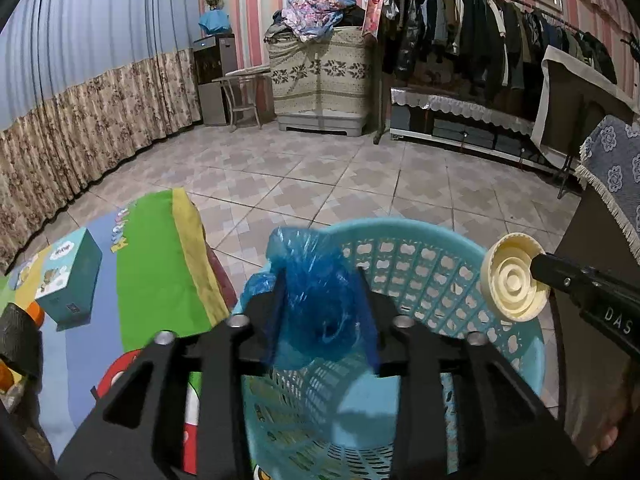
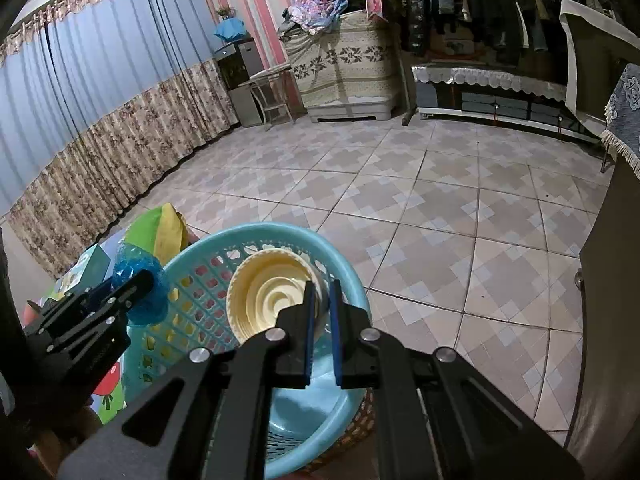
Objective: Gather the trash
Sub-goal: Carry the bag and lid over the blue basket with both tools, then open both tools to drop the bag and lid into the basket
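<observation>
The left hand-held gripper is held over the pale blue perforated plastic basket, its jaws parted partway with a crumpled blue plastic bag between the pads; whether the pads still press on it cannot be told. It is judged to be placed there so the bag falls inside. The right hand-held gripper is clamped narrowly on the rim of a cream round plastic lid, likewise carried above the basket, which stands on the tiled floor beside a colourful mat.
</observation>
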Demonstrator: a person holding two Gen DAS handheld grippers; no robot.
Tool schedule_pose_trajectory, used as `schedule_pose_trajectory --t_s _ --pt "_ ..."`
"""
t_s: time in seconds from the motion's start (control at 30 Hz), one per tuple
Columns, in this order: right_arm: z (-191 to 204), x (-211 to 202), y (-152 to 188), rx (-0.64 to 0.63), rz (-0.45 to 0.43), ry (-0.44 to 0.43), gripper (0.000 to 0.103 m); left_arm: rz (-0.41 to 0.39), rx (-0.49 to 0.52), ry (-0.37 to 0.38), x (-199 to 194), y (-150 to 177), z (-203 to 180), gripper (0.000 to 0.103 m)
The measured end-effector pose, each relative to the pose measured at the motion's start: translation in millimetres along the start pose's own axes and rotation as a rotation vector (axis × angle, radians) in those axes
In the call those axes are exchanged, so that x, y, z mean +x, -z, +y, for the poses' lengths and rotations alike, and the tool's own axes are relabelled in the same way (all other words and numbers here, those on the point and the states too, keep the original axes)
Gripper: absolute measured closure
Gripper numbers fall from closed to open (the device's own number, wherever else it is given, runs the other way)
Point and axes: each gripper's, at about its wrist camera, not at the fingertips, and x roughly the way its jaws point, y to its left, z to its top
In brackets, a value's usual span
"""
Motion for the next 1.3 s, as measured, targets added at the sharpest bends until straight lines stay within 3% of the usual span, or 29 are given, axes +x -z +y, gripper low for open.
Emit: schedule_pose_trajectory --t_s 0.07,0.27,0.67,0.87,0.93,0.97,1.0,1.07,1.2,1.3 --pt "0.0 0.6 -0.1 0.0 -0.001 -0.001 0.096 -0.012 -0.006 -0.007 -4.8 -1.3 -0.4 0.047" --pt "1.5 3.0 0.2 -0.016 0.001 0.004 0.096 -0.057 -0.033 -0.074 -20.0 -1.4 14.9 0.023" --pt "32.9 18.3 4.9 -0.098 0.024 0.012 0.095 -0.119 -0.107 -0.165 -47.9 -5.7 61.8 0.013" --pt "50.6 32.2 11.0 -0.124 0.053 -0.015 0.09 -0.14 -0.109 -0.187 -60.9 -4.1 72.1 0.012" --pt "54.5 33.0 12.7 -0.132 0.052 -0.018 0.076 -0.145 -0.112 -0.189 -65.3 -3.7 76.3 0.012" --pt "57.8 32.8 13.6 -0.137 0.046 -0.016 0.061 -0.148 -0.113 -0.19 -67.0 -2.9 77.2 0.012" --pt "59.0 31.9 14.6 -0.14 0.041 -0.018 0.052 -0.152 -0.113 -0.194 -69.3 -2.6 78.7 0.011" --pt "61.8 30.6 14.3 -0.149 0.037 -0.029 0.05 -0.159 -0.112 -0.203 -72.9 -1.4 81.4 0.01" --pt "65.1 23.5 12.3 -0.163 0.003 -0.01 0.028 -0.166 -0.127 -0.211 -79.0 1.1 88.1 0.01" --pt "64.3 14.6 8.7 -0.15 -0.021 -0.012 0.02 -0.172 -0.137 -0.218 -85.0 2.4 94.6 0.01"
